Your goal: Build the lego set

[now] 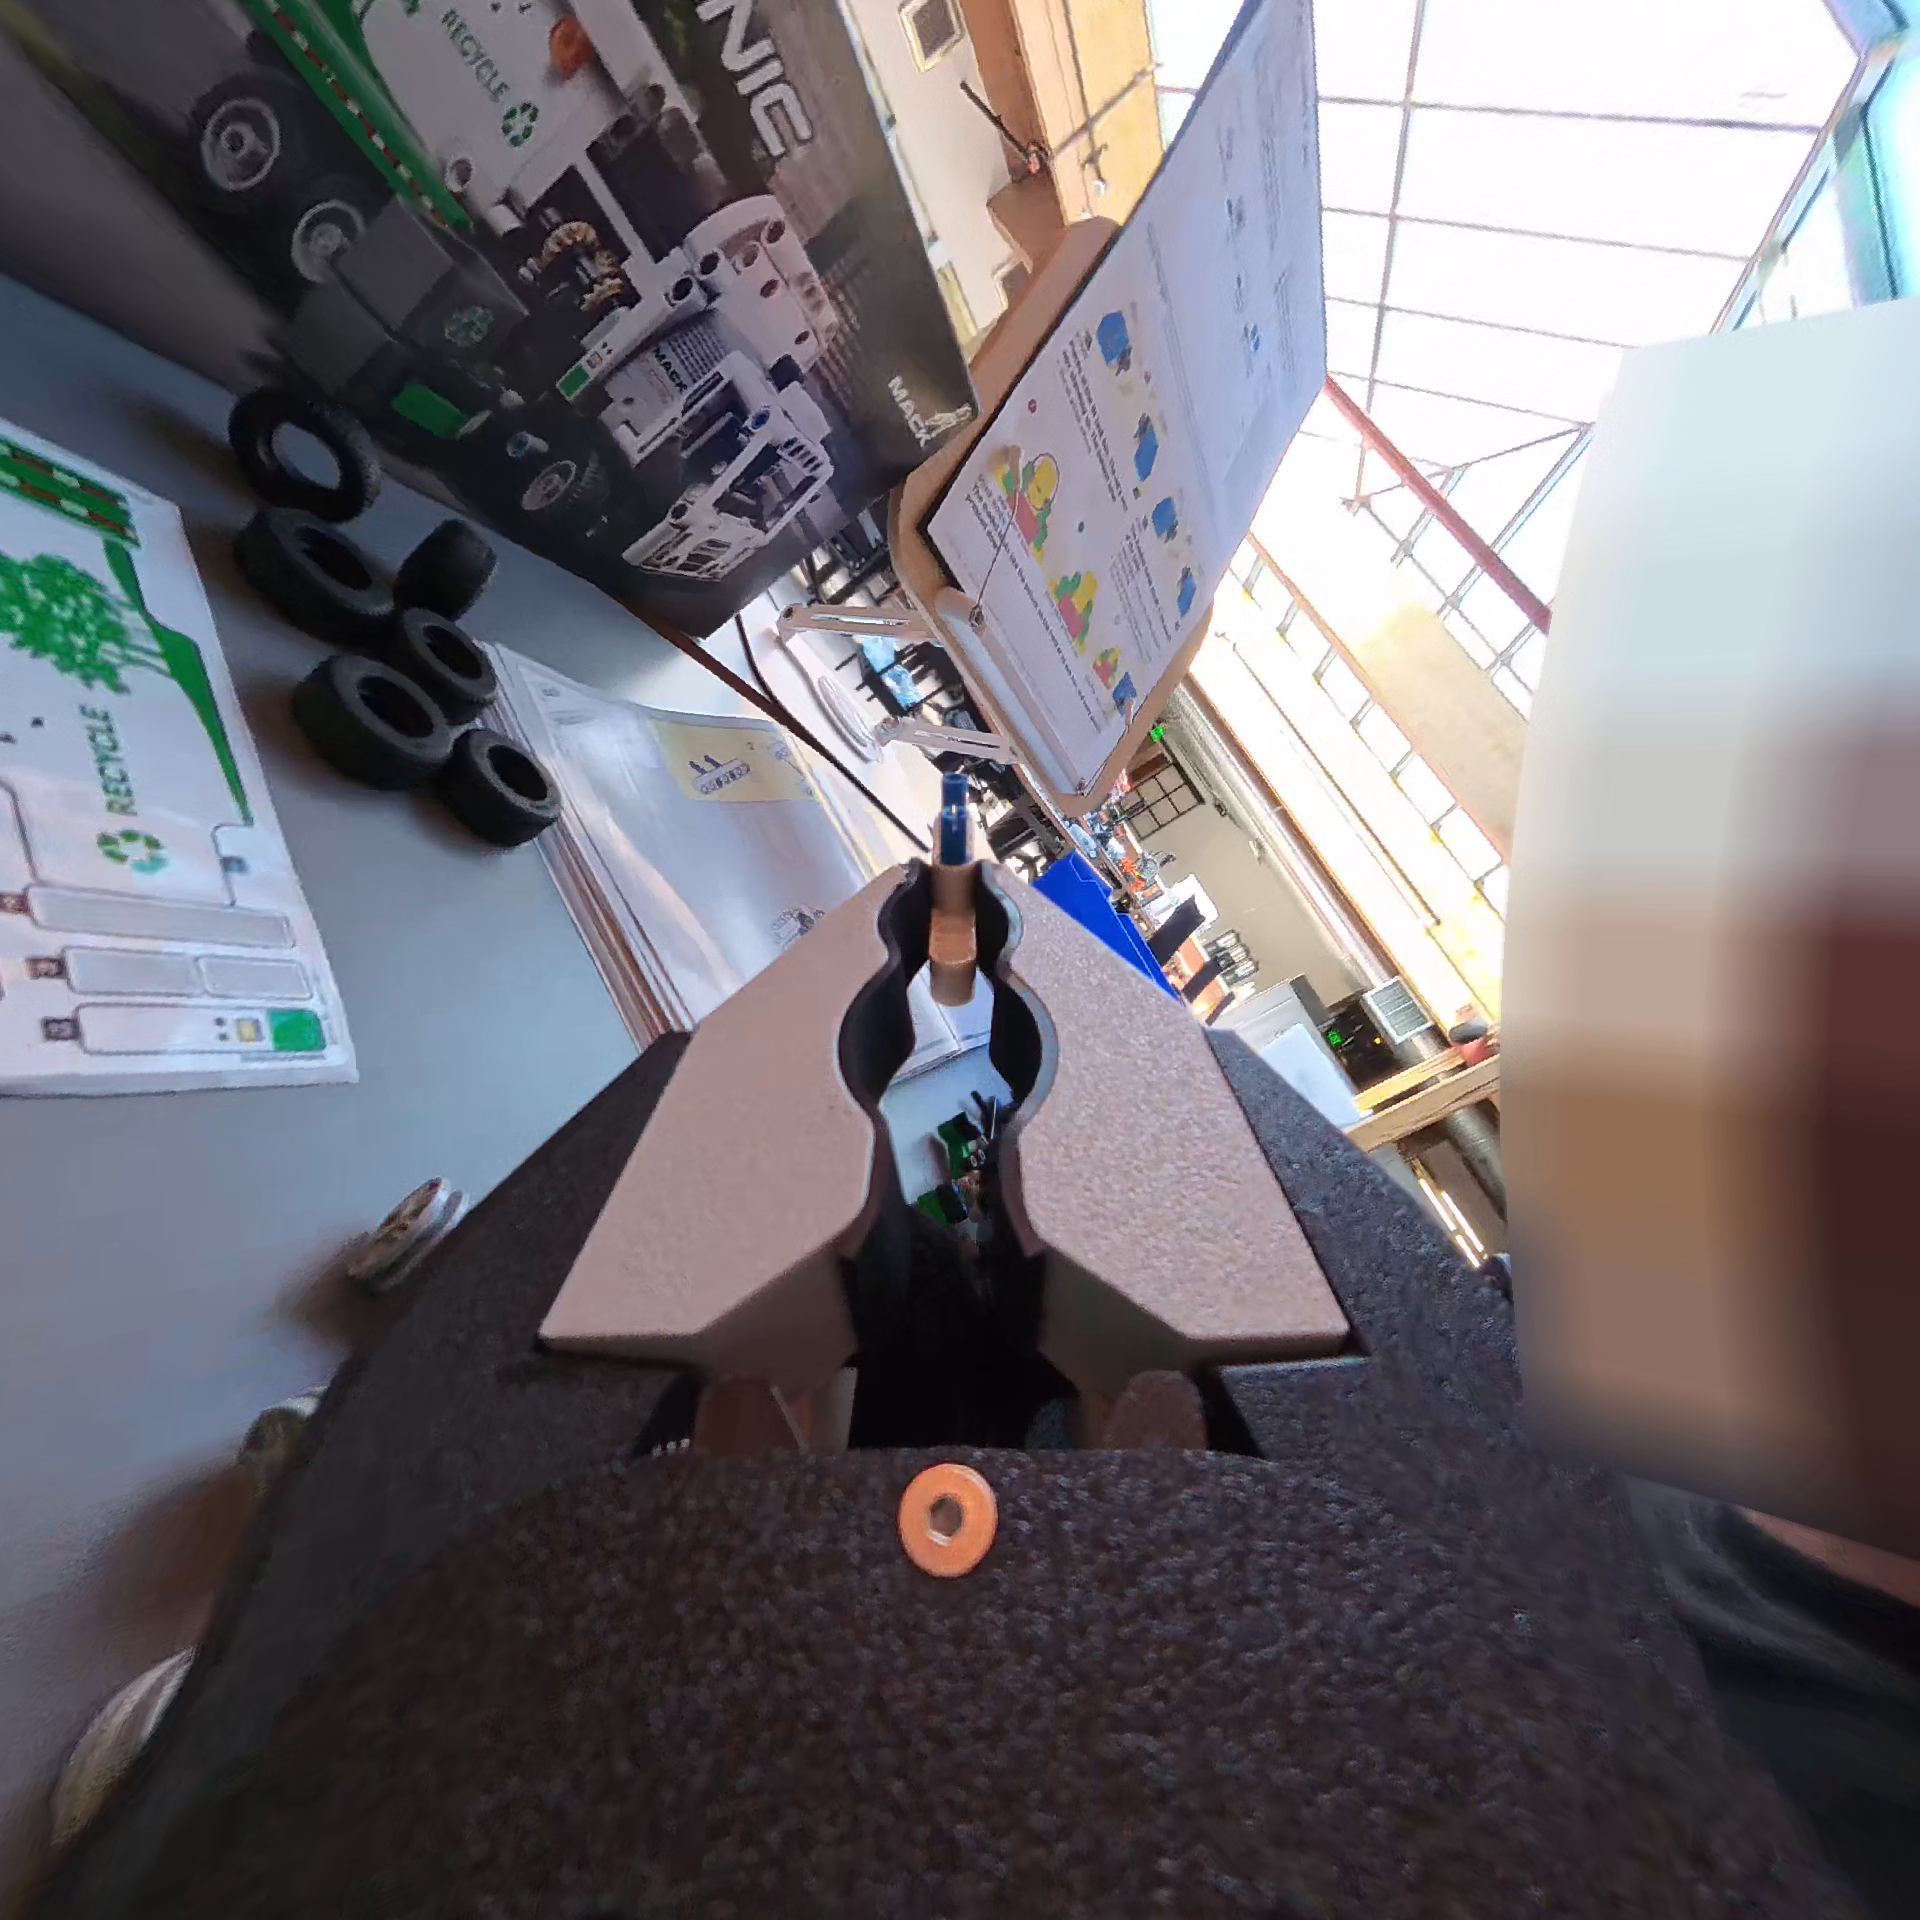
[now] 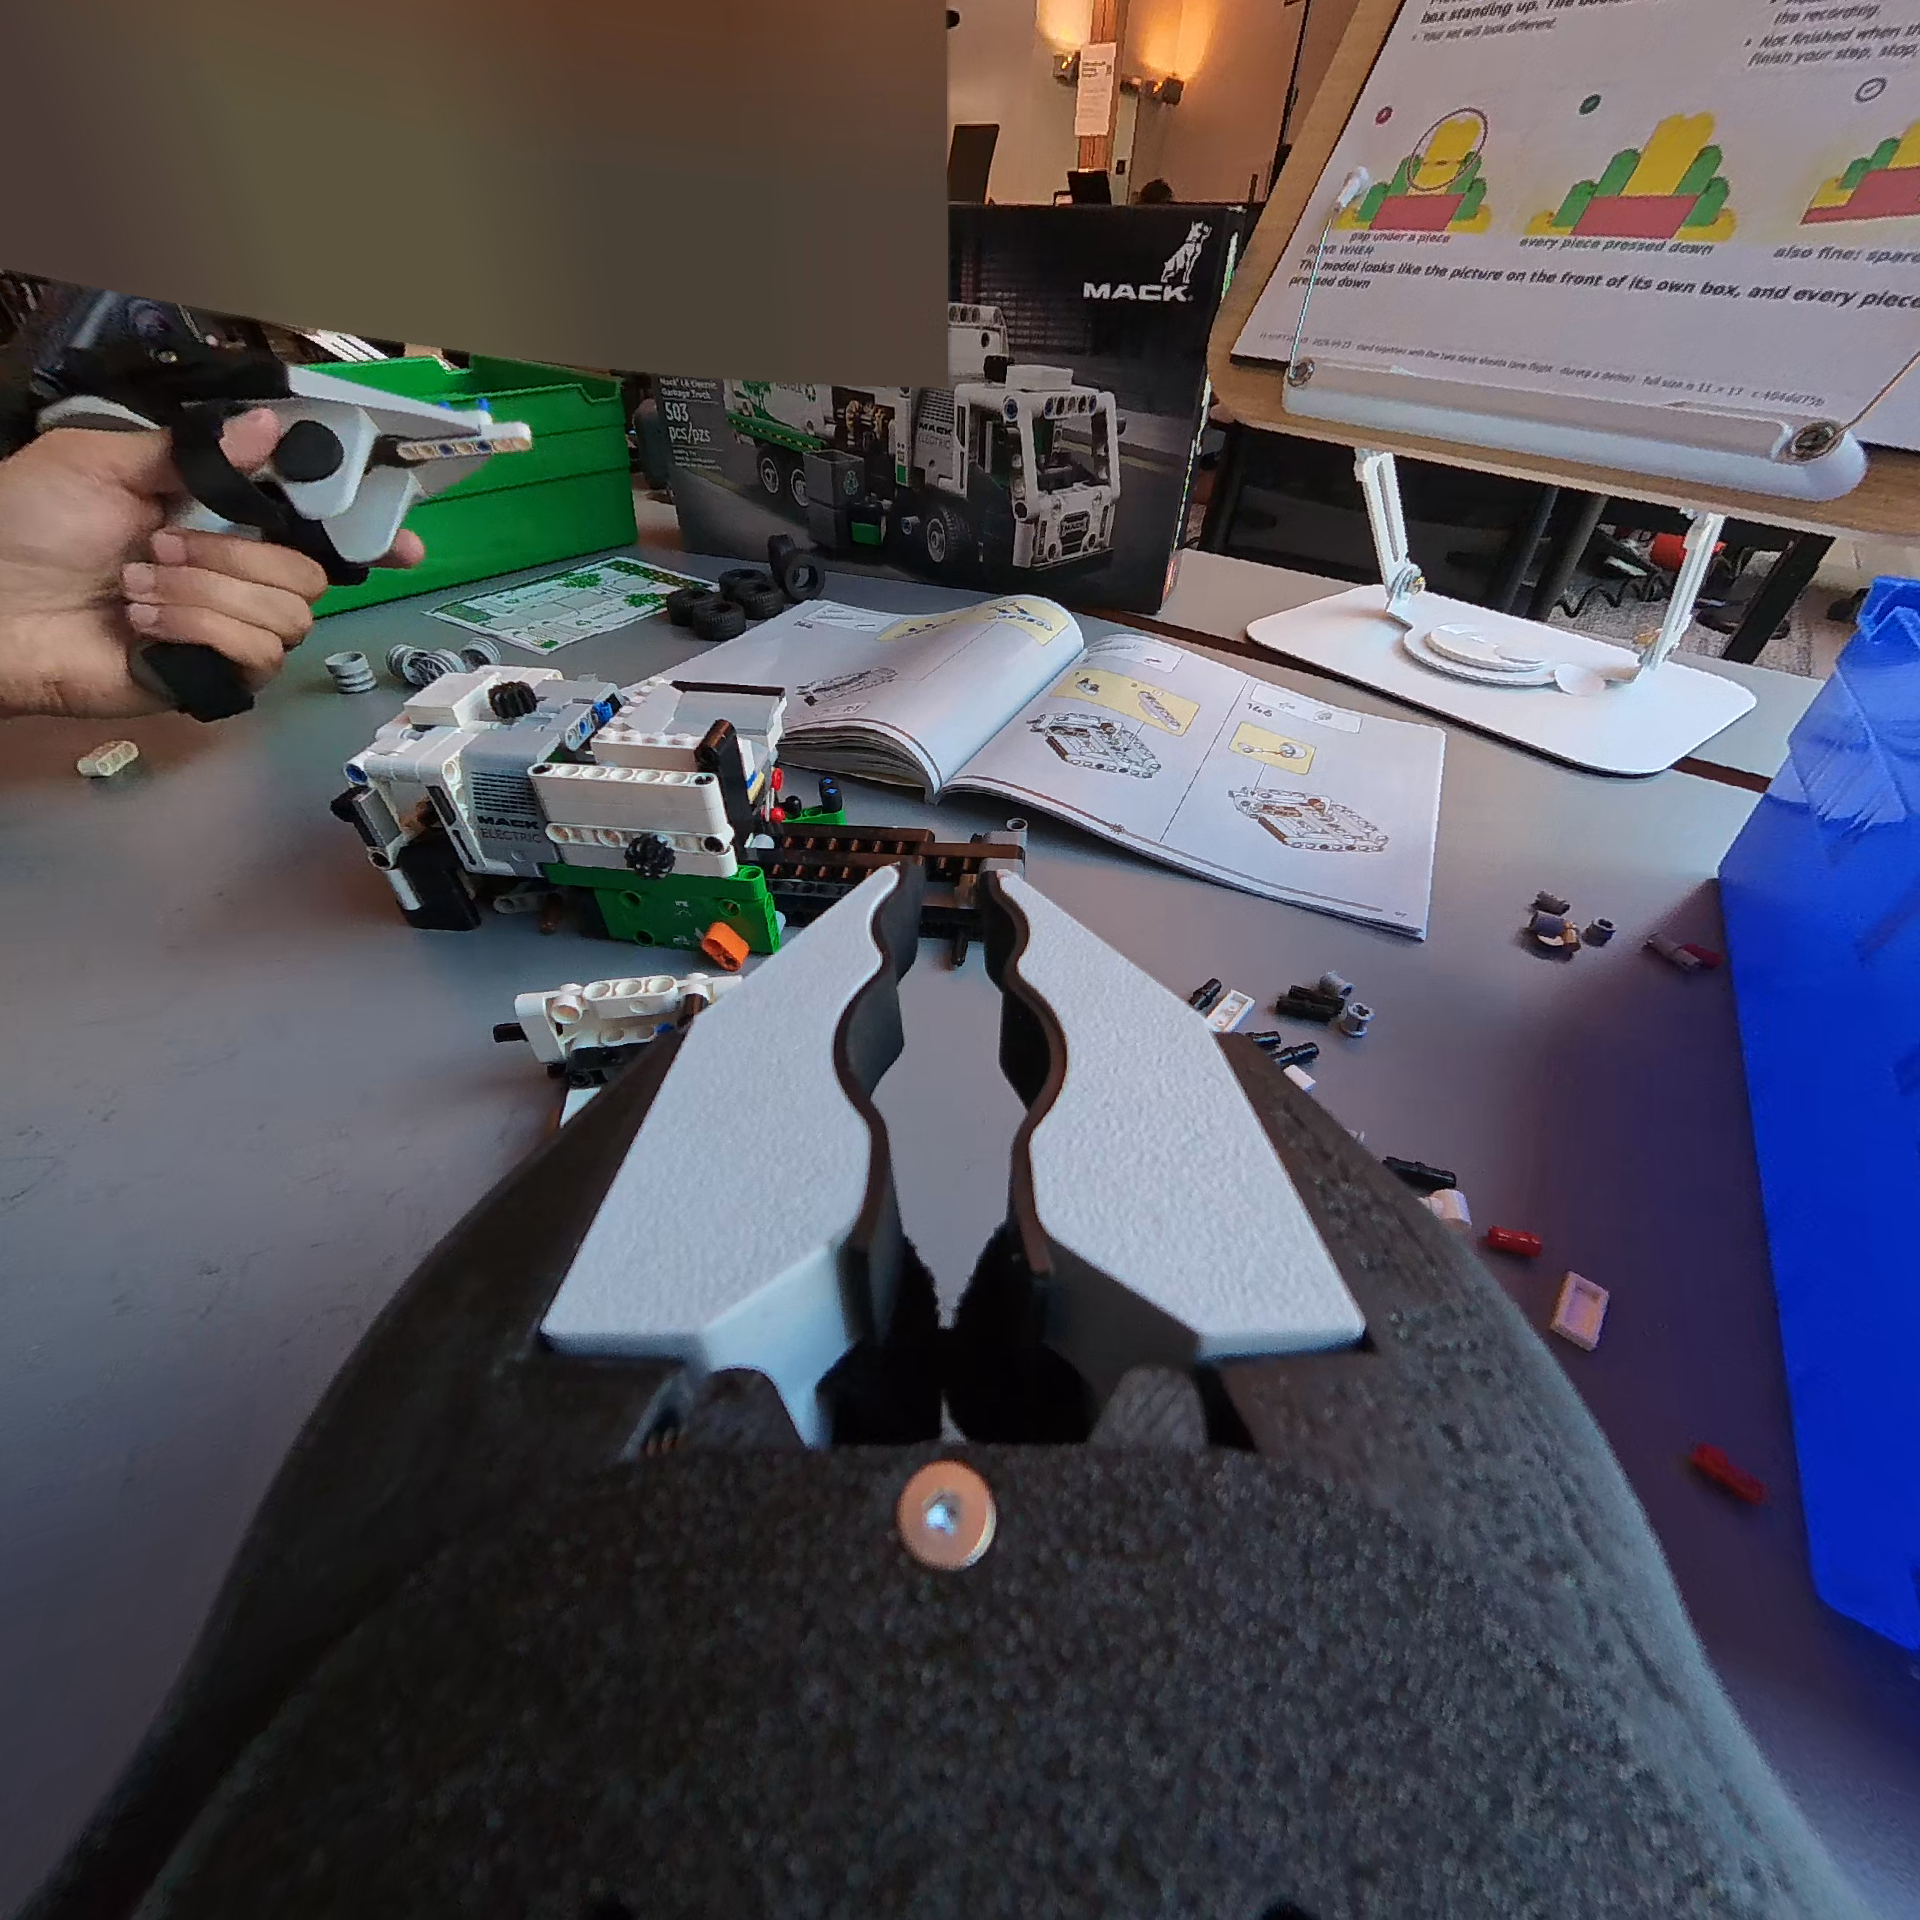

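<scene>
The truck (image 2: pixel 582 800) sits half-built on the tabletop (image 2: pixel 208 1039), tyres (image 2: pixel 743 597) unfitted. The left gripper (image 1: pixel 951 883) pinches a beam (image 1: pixel 951 925) carrying a blue pin; the right gripper (image 2: pixel 948 883) hangs slightly parted, empty.

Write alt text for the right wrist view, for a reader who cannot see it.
An open, empty right tool points over a grey table at a half-built white and green truck model, with an open instruction booklet behind it. At upper left, a hand holds the left tool shut on a long beam.
</scene>
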Tool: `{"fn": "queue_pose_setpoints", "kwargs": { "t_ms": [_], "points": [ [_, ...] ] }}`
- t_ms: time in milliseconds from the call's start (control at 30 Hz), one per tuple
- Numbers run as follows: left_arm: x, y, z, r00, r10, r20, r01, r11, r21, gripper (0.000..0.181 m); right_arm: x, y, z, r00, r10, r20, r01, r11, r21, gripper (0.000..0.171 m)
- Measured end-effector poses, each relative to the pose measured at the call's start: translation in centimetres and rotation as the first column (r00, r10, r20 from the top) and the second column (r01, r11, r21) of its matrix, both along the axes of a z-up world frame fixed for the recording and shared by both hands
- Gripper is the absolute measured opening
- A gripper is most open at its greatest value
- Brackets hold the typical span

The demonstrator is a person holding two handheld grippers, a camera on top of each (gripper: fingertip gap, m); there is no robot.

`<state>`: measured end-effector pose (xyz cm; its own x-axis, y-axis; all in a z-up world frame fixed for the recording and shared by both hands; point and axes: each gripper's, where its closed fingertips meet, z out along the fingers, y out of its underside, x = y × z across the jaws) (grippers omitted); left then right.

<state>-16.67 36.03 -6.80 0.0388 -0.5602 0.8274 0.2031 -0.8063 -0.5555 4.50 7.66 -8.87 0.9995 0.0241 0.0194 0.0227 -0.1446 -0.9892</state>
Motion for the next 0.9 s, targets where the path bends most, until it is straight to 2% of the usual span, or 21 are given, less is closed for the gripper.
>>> {"fn": "queue_pose_setpoints", "kwargs": {
  "t_ms": [133,633,900],
  "points": [
    [0.05,0.07,-0.33,1.0,0.002,-0.01,-0.002,1.0,-0.012,0.006,0.0,0.0,0.0,1.0,-0.001,0.0,0.001,1.0,0.0,0.011],
    [0.32,-0.26,-0.41,0.997,0.015,-0.071,-0.009,0.996,0.083,0.006,-0.02,-0.01,0.01,1.0,0.001,0.0,-0.001,1.0,0.001,0.011],
    [0.4,-0.27,-0.6,0.997,0.009,-0.075,-0.004,0.997,0.077,0.006,0.01,0.0,0.0,1.0,0.001,-0.002,-0.001,1.0,0.0,0.011]
  ]
}}
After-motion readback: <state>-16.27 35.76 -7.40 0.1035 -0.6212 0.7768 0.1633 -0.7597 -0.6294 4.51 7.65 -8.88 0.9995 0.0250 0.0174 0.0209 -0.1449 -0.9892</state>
